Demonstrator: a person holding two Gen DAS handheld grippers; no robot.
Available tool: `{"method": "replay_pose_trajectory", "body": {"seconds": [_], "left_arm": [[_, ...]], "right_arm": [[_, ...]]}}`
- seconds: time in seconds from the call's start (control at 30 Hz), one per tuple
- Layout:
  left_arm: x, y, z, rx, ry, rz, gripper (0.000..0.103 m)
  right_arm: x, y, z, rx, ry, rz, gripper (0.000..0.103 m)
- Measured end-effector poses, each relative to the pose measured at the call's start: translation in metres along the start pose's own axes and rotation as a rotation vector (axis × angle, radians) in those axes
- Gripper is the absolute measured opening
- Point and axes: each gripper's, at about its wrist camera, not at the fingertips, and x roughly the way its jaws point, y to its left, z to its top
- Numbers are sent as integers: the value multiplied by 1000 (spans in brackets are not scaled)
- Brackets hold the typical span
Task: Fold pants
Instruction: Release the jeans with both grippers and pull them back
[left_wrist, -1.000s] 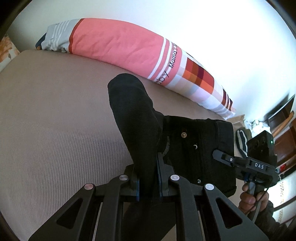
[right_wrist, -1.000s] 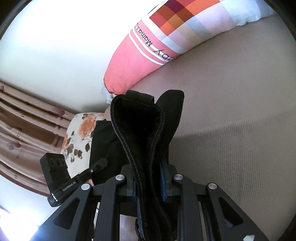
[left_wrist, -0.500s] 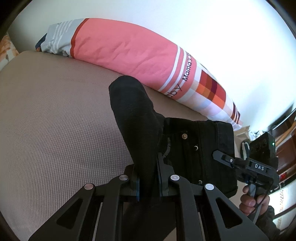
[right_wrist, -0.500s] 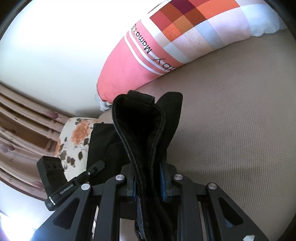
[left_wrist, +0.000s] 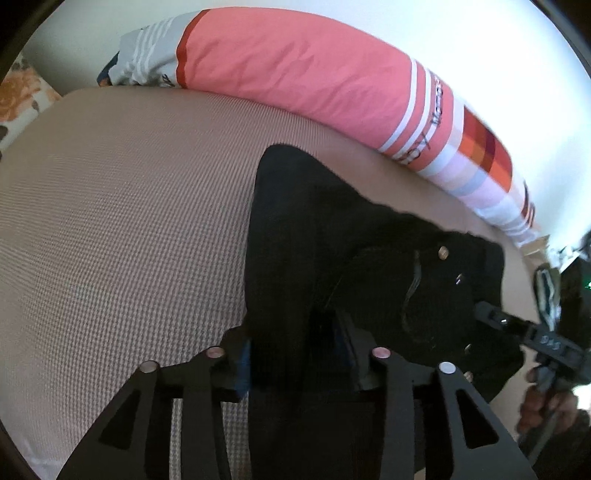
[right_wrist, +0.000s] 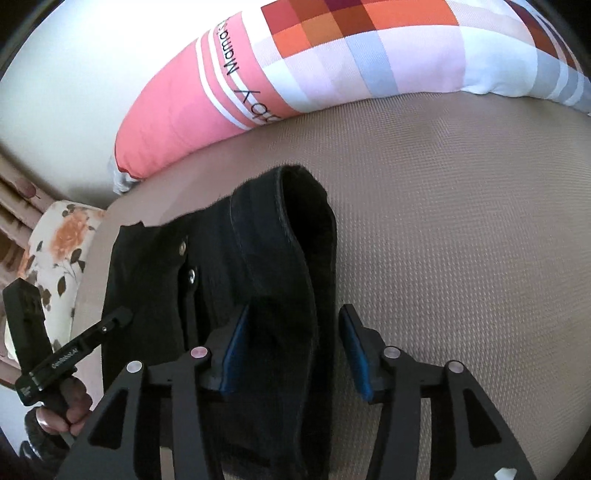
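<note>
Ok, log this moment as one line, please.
left tongs: just opened, pants fabric between | right tongs: just opened, waistband fold between, pads clear | pants lying on bed

Black pants (left_wrist: 369, 258), bunched and partly folded on the bed (left_wrist: 129, 221); one fold between each pair of jaws, metal buttons showing beside them.

I'm working in a home bedroom: a bed (left_wrist: 129, 229) under a tan waffle-weave cover, a long pink and checked bolster pillow (left_wrist: 303, 74) against the white wall, a floral cushion (right_wrist: 62, 236), and brownish curtains (right_wrist: 14, 195) at the edge.
</note>
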Motion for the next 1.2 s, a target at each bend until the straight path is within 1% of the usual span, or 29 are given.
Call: {"method": "replay_pose_trajectory", "body": {"seconds": [0.13,0.2,0.23,0.27,0.37,0.4,0.47,0.6,0.73,0.83,1.03,1.2], "left_arm": [[-6,-4,-15,36,-2,43,51],[-13,-7,-25,59,-6,72,53],[-15,-8,-29,69,-6,97,58],[-19,-9,-33,77,-6,122,60],[-31,-14,-45,93,-17,150,62],[-35,-15,-49,98,-19,164,64],[-45,-21,-57,117,-32,189,65],[-68,-31,-72,143,-65,215,65],[-92,-37,-89,126,-105,222,66],[-109,-44,-101,136,-139,257,66],[-145,-56,-126,141,-197,298,66],[-166,-61,-142,136,-232,306,66]], "right_arm": [[-10,4,-13,-27,4,-47,47],[-16,6,-22,-38,-7,-64,52],[-21,7,-26,-39,-15,-76,54],[-24,7,-29,-38,-20,-83,58],[-37,8,-38,-39,-54,-77,60],[-41,9,-41,-39,-62,-79,61],[-51,13,-48,-51,-85,-91,61],[-72,24,-64,-101,-122,-124,61],[-94,36,-85,-175,-157,-172,61],[-109,46,-100,-198,-189,-192,64],[-131,66,-129,-233,-238,-206,69],[-143,77,-148,-209,-272,-199,72]]}}
